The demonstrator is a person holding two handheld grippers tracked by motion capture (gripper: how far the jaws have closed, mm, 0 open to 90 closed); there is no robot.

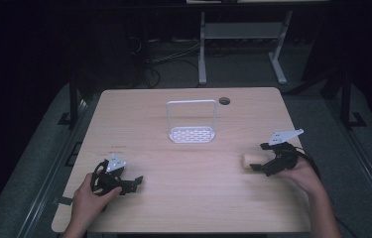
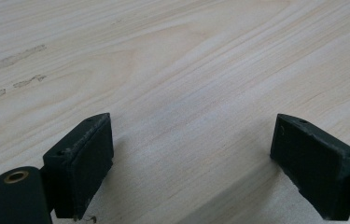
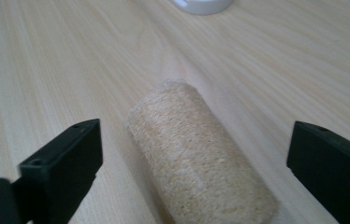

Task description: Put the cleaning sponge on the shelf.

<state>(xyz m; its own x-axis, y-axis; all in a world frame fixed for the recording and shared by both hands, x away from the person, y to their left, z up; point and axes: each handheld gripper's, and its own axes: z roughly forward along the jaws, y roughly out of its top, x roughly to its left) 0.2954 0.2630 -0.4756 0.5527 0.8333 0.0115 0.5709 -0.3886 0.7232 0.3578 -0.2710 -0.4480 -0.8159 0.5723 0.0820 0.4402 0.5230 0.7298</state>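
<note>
A pale tan roll with a rough, spongy surface [image 3: 200, 158] lies on its side on the wooden table, also seen as a small beige piece [image 1: 249, 159] at the right. My right gripper [image 1: 259, 167] is open, its two black jaws standing either side of the roll without touching it [image 3: 196, 172]. My left gripper [image 1: 135, 184] rests low over bare wood near the front left, open with nothing between its fingers [image 2: 191, 163]. A white wire-framed rack with a perforated base [image 1: 192, 134] stands upright at the table's middle back.
A round cable hole [image 1: 224, 101] sits near the table's far edge. Faint smudges mark the wood [image 2: 14, 58] ahead of the left gripper. Beyond the table stands a white desk frame [image 1: 243, 44] on a dark floor with cables.
</note>
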